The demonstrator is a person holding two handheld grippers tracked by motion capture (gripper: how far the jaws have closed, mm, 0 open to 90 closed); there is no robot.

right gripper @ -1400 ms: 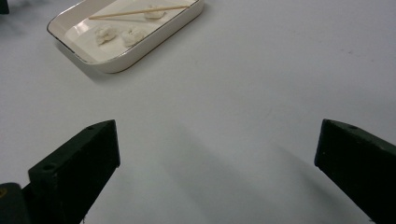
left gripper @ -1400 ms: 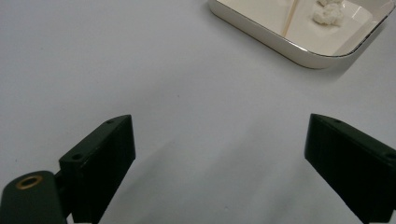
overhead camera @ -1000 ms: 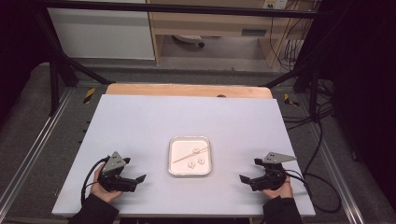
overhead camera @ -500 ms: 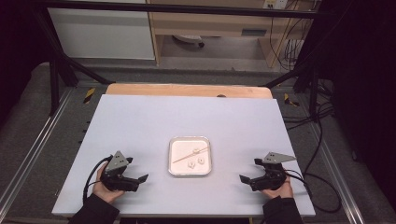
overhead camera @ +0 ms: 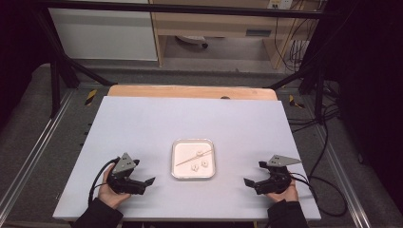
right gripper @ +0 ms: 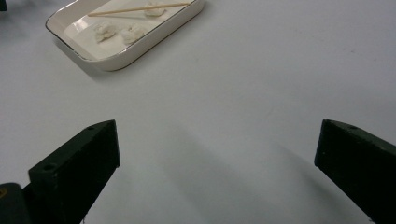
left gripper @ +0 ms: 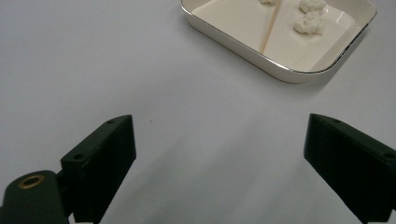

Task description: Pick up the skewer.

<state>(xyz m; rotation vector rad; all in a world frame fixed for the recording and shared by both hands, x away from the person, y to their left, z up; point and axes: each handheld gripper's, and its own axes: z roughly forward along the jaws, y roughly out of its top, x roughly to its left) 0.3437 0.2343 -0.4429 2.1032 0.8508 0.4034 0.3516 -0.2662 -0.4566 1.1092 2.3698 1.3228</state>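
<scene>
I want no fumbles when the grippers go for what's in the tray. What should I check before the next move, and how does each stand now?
1. Left gripper jaws open and empty: ok.
2. Right gripper jaws open and empty: ok.
3. Tray between both grippers, flat on the table: ok.
4. Stick lies free across the tray: ok.
5. Three white lumps loose, not stuck: cannot tell.
</scene>
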